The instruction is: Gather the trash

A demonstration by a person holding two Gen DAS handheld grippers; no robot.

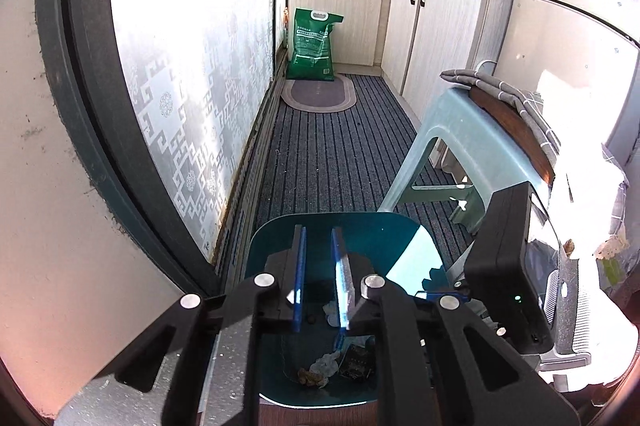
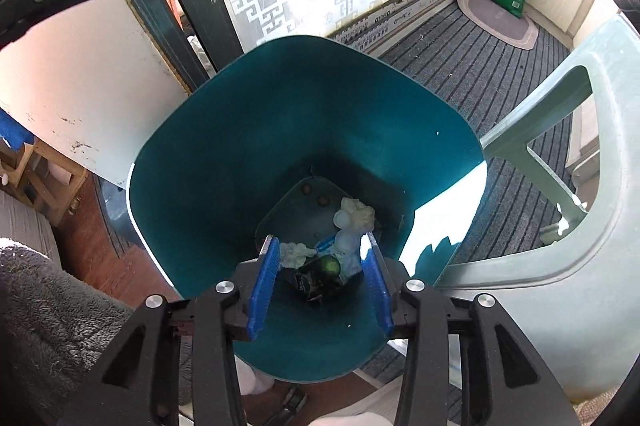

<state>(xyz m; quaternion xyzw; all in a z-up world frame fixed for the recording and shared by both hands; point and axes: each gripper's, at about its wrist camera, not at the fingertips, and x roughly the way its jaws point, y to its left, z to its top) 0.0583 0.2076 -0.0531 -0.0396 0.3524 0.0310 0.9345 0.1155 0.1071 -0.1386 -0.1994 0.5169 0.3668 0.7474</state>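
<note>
Two tools hang over one teal bin [image 2: 224, 162], and the main risk is the bin itself: light-looking and tall, it stands on the striped floor mat [image 1: 320, 154] just beside the pale stool [image 1: 440, 142], and a knock on its rim from either tool as it lifts out could tip it and spill what is already collected. The right tool [image 2: 320, 274] is spread wide with nothing between its blue pads; it sits above the bin mouth, straight over the trash [image 2: 336, 250] on the bin floor: crumpled tissue, a white blister-like piece, a dark wrapper and something round and green. The left tool [image 1: 320, 274] is narrow, its pads close but apart, and also empty; the bin lies directly ahead of and below it, with the same trash seen between its fingers. A second risk, judged from the crowding, is the two tools fouling each other, since the right one's body shows close at the left tool's right. Loose tissue may also cling to a pad and be dragged back out.

Writing is scarce. The green sack [image 1: 314, 44], far ahead of the left tool, carries white print too small to read. Letters run along the base strip under the frosted window [image 2: 384, 22], ahead of the right tool, but cannot be made out surely. The wrapper's label is unreadable.
</note>
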